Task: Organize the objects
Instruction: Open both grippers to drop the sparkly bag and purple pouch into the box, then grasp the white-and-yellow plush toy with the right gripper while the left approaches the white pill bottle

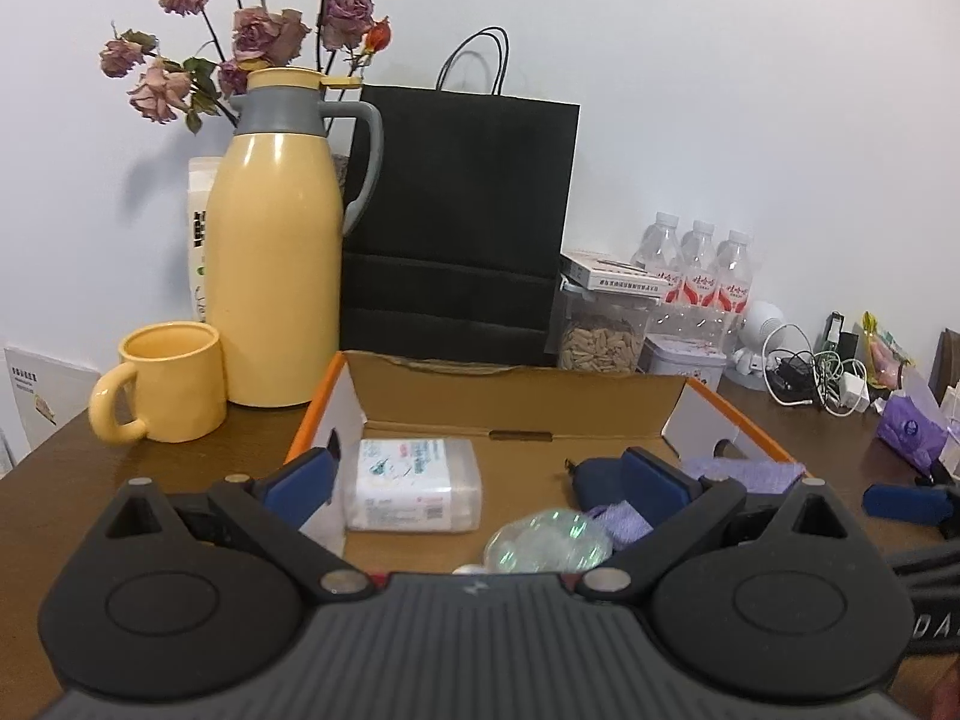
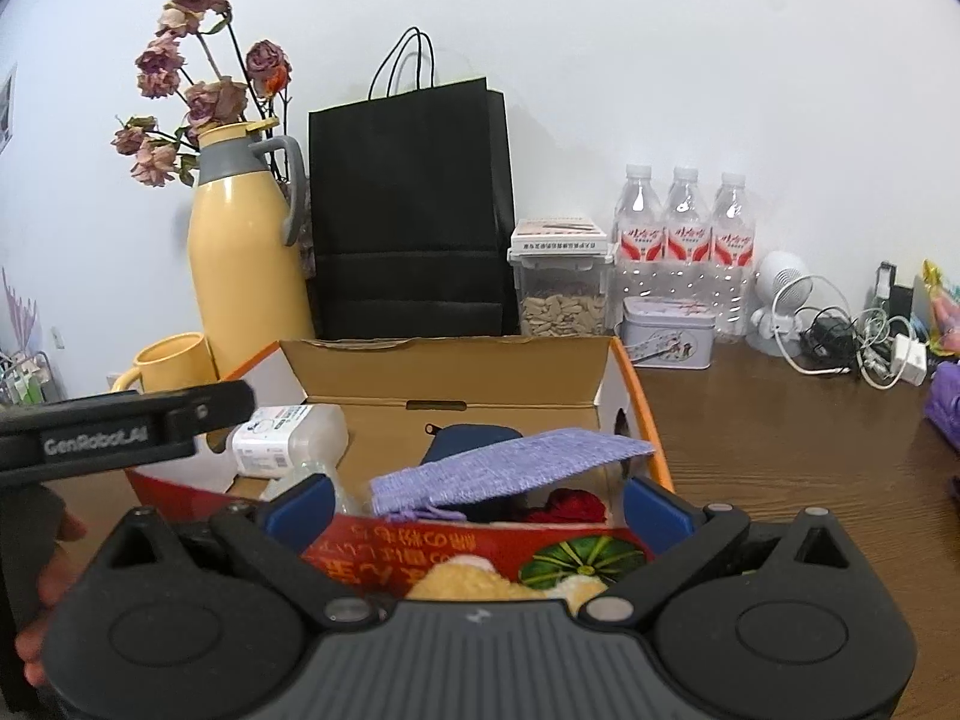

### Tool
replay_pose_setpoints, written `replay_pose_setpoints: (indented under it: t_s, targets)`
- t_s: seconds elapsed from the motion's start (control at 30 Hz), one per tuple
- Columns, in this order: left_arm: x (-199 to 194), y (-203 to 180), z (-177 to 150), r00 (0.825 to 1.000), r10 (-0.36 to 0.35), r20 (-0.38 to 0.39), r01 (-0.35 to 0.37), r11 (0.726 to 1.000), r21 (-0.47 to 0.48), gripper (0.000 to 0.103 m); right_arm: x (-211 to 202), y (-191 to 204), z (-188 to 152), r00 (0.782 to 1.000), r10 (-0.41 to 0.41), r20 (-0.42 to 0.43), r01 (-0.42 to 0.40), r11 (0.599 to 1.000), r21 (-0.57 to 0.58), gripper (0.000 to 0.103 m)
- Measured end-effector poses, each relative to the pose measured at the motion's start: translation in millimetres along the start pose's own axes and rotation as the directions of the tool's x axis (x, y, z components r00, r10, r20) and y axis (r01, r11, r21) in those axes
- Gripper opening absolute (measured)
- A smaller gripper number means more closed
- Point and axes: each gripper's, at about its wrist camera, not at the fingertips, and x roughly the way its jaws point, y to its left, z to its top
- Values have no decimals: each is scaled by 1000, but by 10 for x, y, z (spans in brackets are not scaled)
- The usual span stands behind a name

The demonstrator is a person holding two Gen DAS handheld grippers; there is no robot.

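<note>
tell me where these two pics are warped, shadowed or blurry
Left wrist view: fisheye bows the brown wooden table, dark vignette in the top corners, the tall yellow thermos jug throws a soft shadow on the wall. Right wrist view: same bowing, and the purple knitted cloth looks slightly soft.

Home table (flask; roses)

Cardboard box: matt brown inside, glossy print outside. Lilac cloth between the right fingers: coarse knit. Wipes pack between the left fingers: shiny plastic film. Flask beyond: glossy plastic. Table: wood grain.
</note>
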Motion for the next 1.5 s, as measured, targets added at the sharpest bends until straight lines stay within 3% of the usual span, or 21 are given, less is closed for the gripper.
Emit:
replay_pose_setpoints:
  t_s: [0.33,0.67,0.97,1.17,1.3,1.43,1.47,1.5]
  targets:
    - [-234,91,-208,998,1,-62,1,999,33,103,-256,22,-291,1000,-20,22,21,999,-48,103]
    - [-383,227,-411,993,0,-120,5,999,40,103,-517,-109,-604,997,-54,45,55,998,-11,103]
    - [-357,261,-450,988,4,-157,2,999,37,103,-450,-70,-674,999,-37,14,37,999,-2,103]
    - [-372,247,-462,987,2,-160,5,999,40,103,-346,123,-639,999,-35,-3,35,997,64,103]
    - [-371,244,-462,986,6,-165,0,999,37,103,-231,186,-633,997,-49,-52,54,994,98,87]
    - [-372,261,-461,986,9,-167,-5,1000,29,103,-127,150,-652,993,-48,-106,63,989,137,83]
    - [-372,263,-458,986,9,-166,-4,1000,28,103,-112,133,-662,993,-40,-114,57,988,146,78]
    - [-375,260,-460,986,8,-166,-4,1000,29,103,-100,118,-666,992,-29,-121,48,987,153,65]
